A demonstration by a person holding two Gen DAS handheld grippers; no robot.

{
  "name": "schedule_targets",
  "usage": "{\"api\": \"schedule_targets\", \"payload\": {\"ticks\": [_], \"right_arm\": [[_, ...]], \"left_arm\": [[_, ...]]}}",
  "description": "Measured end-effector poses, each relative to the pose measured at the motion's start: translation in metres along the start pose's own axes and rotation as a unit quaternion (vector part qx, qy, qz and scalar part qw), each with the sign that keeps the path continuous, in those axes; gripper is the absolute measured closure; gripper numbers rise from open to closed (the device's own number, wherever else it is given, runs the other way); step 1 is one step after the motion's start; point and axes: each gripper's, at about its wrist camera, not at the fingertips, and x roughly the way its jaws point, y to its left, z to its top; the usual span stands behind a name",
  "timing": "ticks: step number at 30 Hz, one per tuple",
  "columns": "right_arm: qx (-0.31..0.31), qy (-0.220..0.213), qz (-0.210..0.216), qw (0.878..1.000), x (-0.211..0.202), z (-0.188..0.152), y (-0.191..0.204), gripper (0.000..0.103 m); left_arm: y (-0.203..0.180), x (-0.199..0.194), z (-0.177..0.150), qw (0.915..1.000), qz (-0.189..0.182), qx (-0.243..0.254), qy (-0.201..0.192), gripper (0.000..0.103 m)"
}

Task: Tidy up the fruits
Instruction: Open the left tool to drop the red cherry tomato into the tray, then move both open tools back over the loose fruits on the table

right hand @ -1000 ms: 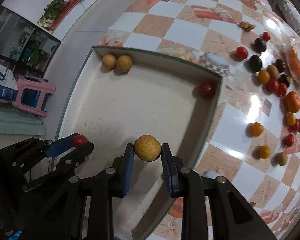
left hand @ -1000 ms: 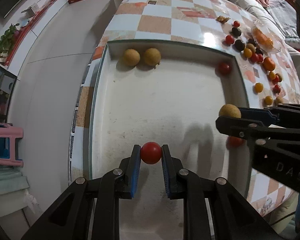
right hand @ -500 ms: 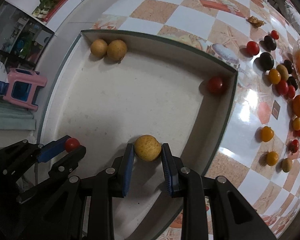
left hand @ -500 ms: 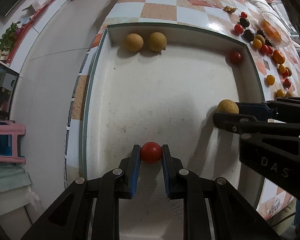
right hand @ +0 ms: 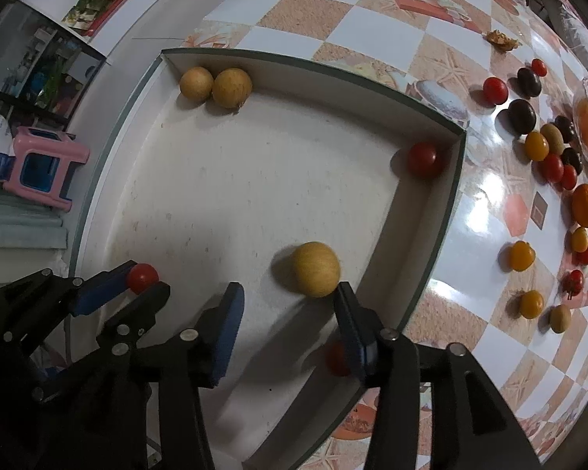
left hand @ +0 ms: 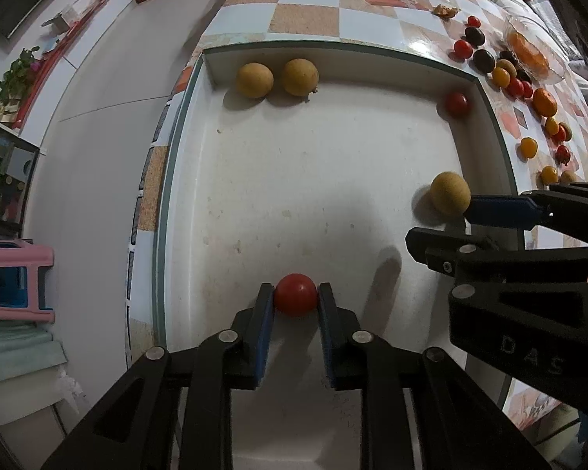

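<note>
Writing: the letters "DAS" stand in relief on the black body of the right hand-held gripper [left hand: 466, 219]; no other text can be read.
Left hand-held gripper [left hand: 296, 303]: clamped on a small, smooth red tomato [left hand: 296, 299] between its blue pads, over the white tray [left hand: 333, 53].
Right hand-held gripper: fingers spread wide; a round, tan, rough-skinned longan [right hand: 316, 269] sits on the tray floor just ahead of them, touching the right finger's tip.
Tray: two more longans [left hand: 277, 78] touching in the far left corner; a second tomato [left hand: 457, 104] in the far right corner.
Tabletop [right hand: 392, 8]: checkered; loose red, orange, tan and dark fruits [right hand: 548, 156] lie to the tray's right.
</note>
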Motion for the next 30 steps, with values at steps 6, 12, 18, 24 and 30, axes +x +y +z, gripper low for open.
{"api": "schedule_targets", "payload": {"ticks": [6,12,18,24,30], "right_arm": [[0.004,-0.011,0.01,1.0,-0.013,-0.002,-0.003,0.033],[0.022,-0.038,0.01,0.999,-0.039,-0.002,-0.011,0.017],[0.056,-0.063,0.008,0.996,-0.066,-0.015,-0.04,0.016],[0.115,-0.057,-0.001,0.992,-0.067,-0.045,-0.085,0.016],[0.179,-0.043,-0.015,0.983,-0.063,-0.087,-0.14,0.016]], "left_arm": [[-0.006,-0.008,-0.001,0.9997,0.018,-0.001,-0.015,0.025],[-0.012,-0.016,0.003,0.9995,0.028,-0.001,-0.013,0.025],[-0.021,-0.031,0.004,0.9993,0.031,0.008,-0.018,0.025],[-0.053,-0.045,0.009,0.9983,0.026,0.041,-0.033,0.025],[-0.092,-0.054,0.019,0.995,0.035,0.084,-0.042,0.025]]}}
